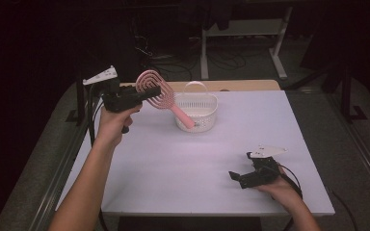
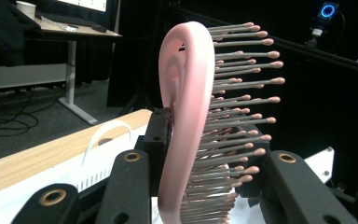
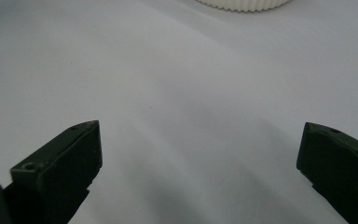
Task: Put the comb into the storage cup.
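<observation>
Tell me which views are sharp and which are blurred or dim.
High view: lit table, dark surroundings, slightly soft. Left gripper view: pink hairbrush sharp, background dim. Right gripper view: jaws close up and soft, white basket blurred at the top edge.

One pink hairbrush [image 1: 161, 96] is left of centre in the upper half of the high view. One white basket [image 1: 197, 113] with a single arched handle is just right of it. One white table [image 1: 183, 163] takes up the middle. Two grippers count: the left gripper [image 1: 147, 92] at upper left, the right gripper [image 1: 236, 177] at lower right.
</observation>
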Tool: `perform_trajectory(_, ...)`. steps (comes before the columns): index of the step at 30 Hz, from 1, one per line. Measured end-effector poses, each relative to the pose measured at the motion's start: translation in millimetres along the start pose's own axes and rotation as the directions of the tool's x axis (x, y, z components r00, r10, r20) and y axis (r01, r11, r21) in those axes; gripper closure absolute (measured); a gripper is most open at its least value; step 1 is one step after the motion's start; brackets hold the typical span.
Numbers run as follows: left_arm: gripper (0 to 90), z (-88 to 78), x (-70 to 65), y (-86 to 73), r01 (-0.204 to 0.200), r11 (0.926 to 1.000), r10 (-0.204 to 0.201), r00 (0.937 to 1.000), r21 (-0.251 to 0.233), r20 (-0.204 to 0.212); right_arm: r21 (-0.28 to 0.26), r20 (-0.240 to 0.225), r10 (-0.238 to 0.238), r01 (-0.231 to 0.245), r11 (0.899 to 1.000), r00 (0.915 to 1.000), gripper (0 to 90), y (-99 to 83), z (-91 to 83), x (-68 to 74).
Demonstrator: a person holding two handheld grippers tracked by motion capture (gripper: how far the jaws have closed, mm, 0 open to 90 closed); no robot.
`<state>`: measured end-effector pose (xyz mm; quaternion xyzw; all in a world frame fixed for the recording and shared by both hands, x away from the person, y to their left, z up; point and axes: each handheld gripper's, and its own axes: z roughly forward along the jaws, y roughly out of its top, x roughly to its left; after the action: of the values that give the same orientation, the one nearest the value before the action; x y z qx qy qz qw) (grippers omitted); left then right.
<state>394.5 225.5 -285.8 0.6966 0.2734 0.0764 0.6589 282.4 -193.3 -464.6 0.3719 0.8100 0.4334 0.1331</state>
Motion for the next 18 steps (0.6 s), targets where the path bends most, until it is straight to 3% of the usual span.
perform_trajectory(10,64.6,16.9,10.8,9.1,-0.005,0.9997,0.005,1.0,-0.025,-0.003,0.004,0.0,0.001,-0.001,1.0,1.0,0.0,-0.1,0.3,0.1)
perform_trajectory(18,64.7,32.7,17.1,15.6,-0.013,0.9994,0.012,0.9994,-0.033,-0.032,0.008,-0.003,0.0,0.0,1.0,1.0,0.0,-0.1,0.7,0.0)
